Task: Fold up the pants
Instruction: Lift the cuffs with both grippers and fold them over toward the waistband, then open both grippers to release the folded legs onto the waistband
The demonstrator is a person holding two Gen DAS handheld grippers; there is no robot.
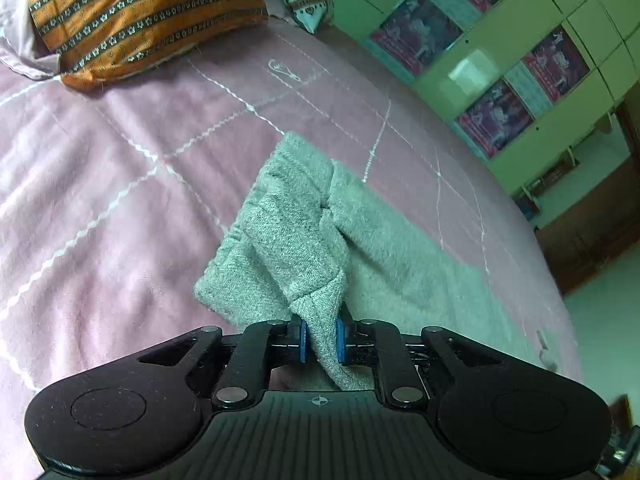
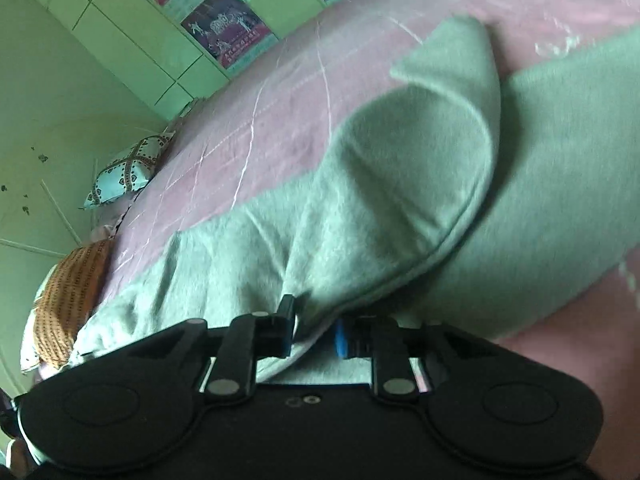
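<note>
A: Left gripper (image 1: 320, 340), bottom centre of its view — blue pads closed on a bunched corner of the pants (image 1: 304, 240). Cloth rises from the pads, then drapes back onto the bed (image 1: 100, 184).

B: Right gripper (image 2: 314, 338), bottom centre of its view, also pinching a pants edge; a raised flap curls over toward upper right, the rest lying flat across the frame.

A: Handling judgement: soft grey knit, light, limp — sags between grips, no stiffness. Likely not slippery.

B: Best held at hems or seams, both corners level. Far off: orange pillow (image 1: 140, 16) upper left, wardrobe (image 1: 520, 60) upper right.
</note>
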